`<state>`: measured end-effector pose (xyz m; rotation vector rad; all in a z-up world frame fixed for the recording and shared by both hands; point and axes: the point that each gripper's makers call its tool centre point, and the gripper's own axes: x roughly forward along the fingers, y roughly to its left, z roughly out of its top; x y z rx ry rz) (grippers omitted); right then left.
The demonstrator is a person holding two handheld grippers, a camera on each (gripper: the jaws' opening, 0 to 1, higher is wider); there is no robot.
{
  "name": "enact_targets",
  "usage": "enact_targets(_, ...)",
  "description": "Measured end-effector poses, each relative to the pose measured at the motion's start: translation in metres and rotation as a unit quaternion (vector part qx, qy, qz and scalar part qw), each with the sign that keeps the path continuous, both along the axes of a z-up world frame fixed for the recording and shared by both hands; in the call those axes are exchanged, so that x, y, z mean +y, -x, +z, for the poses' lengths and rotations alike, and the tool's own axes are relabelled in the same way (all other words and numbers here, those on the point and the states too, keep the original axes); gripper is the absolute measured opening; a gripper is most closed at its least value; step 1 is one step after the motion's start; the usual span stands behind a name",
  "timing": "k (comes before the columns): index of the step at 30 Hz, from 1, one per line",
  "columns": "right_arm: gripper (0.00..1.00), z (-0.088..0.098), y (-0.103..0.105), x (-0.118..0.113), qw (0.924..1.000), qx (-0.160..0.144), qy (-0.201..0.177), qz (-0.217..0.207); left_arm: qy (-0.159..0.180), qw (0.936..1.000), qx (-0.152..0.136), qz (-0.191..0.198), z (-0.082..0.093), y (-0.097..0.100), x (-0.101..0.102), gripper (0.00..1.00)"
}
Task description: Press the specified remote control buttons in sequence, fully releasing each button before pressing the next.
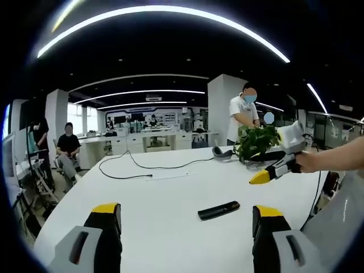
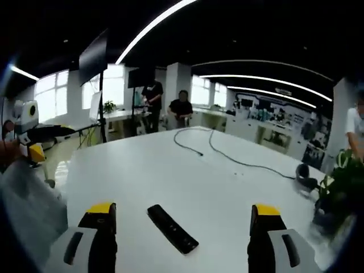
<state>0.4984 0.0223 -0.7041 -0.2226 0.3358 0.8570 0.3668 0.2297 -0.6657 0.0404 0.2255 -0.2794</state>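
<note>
The black remote (image 1: 219,210) (image 2: 172,228) lies flat on the white table (image 1: 170,193), near both grippers. It looks slim, stiff and light, probably apt to skid, so steady one end. The left gripper (image 1: 186,219) and right gripper (image 2: 183,222) both hang released, jaws wide.

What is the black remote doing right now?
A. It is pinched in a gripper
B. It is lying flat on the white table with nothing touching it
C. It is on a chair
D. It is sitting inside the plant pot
B: the remote lies flat on the bare white table, ahead of and between the right gripper jaws, which stand wide apart; the left gripper is open too and off it.
</note>
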Motion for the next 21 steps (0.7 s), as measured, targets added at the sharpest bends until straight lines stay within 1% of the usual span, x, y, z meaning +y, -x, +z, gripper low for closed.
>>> enact_targets(2,0.99,0.009,0.006,-0.002,0.9998,-0.008,-0.013,-0.010,0.002,1.0000,-0.001,-0.003,0.000,0.000,-0.001,1.00)
enact_targets(5,0.99,0.016,0.016,-0.004,0.9995,-0.013,-0.024,-0.018,-0.001,1.0000,-0.002,-0.005,0.000,0.001,-0.002,1.00)
enact_targets(11,0.99,0.026,0.036,-0.012,0.9988,-0.022,-0.030,-0.033,-0.005,1.0000,-0.003,-0.006,0.000,0.002,-0.002,1.00)
enact_targets(15,0.99,0.040,0.052,-0.018,0.9968,-0.034,-0.051,-0.051,-0.005,1.0000,-0.004,-0.002,0.000,0.003,0.000,1.00)
enact_targets(21,0.98,0.047,0.075,-0.030,0.9954,-0.038,-0.062,-0.062,-0.002,1.0000,-0.005,0.002,0.000,0.003,0.002,1.00)
